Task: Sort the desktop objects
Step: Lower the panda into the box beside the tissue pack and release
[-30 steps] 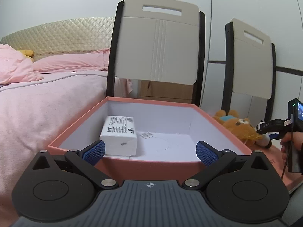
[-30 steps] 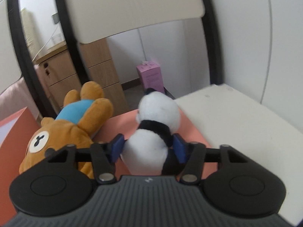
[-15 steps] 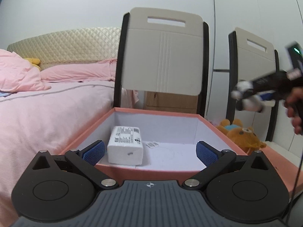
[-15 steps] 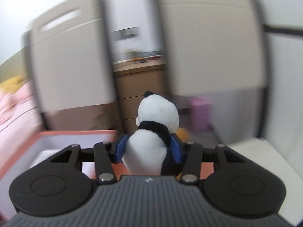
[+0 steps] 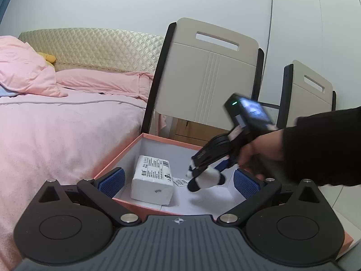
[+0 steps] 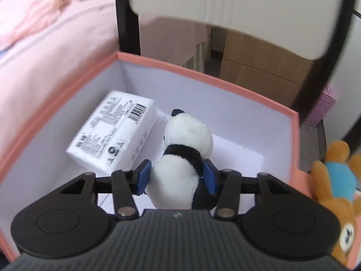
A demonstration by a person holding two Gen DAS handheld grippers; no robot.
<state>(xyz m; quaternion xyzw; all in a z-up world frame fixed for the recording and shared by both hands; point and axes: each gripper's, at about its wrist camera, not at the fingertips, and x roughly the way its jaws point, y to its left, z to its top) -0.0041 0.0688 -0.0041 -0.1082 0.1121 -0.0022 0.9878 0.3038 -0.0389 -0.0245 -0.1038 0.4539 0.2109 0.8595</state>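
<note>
— Panda plush (image 6: 185, 155): where?
— Clamped at the waist between both blue pads (image 6: 143, 176) of the right hand-held gripper (image 6: 176, 178), head pointing forward, hanging inside the pink box (image 6: 225, 91) above its white floor

— Touching the floor?
— Cannot tell; seen from the left hand-held gripper (image 5: 178, 180), dangling feet-down, with a faint shadow underneath

— Anything else in the box?
— White tissue pack (image 6: 112, 135) lying just ahead and to the left of the right hand-held gripper, close beside the panda plush; small paper slip (image 5: 181, 182) next to it

— Left hand-held gripper?
— Spread wide, holding nothing, hovering at the near wall of the pink box

— Outside the box?
— Brown bear plush (image 6: 334, 192) off to the right of the right hand-held gripper, beside the box; chair (image 5: 209, 76) straight ahead beyond the far wall; pink bed (image 5: 56, 124) to the left
</note>
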